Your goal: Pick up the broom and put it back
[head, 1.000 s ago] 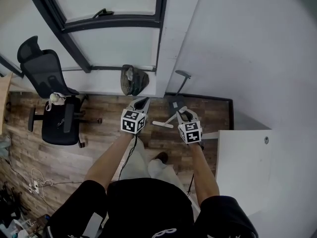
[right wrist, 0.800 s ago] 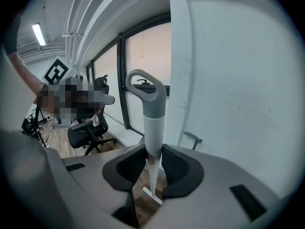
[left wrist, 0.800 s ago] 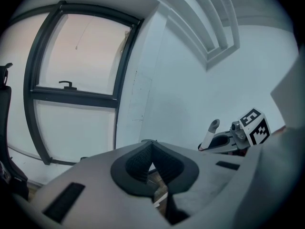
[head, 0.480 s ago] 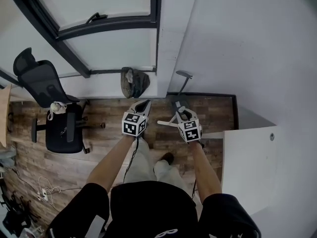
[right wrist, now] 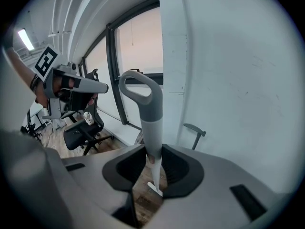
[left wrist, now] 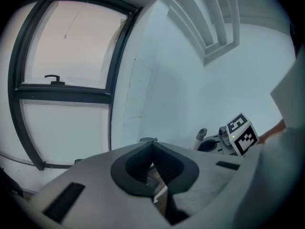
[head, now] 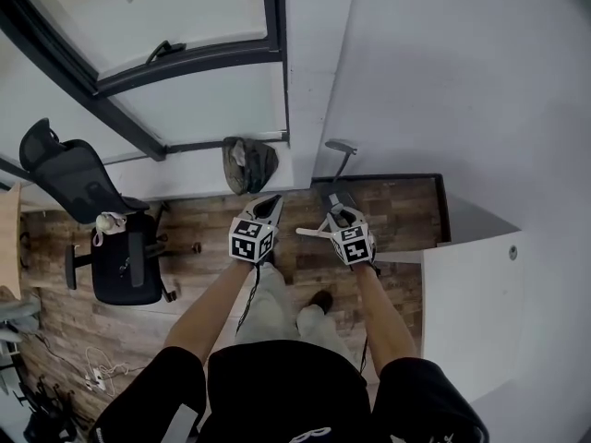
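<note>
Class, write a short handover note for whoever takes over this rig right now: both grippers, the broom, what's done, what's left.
Right gripper: shut on the broom, gripping its shaft below the grey loop grip.
Left gripper: shut, nothing in it.
Done: broom is picked up and in hand.
Left: put it back, probably beside the dark upright handle at the wall, then release.

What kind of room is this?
Probably an office: a black swivel chair stands on the wood-look floor, loose cables lie near it, and what looks like a white desk is at the right.
</note>
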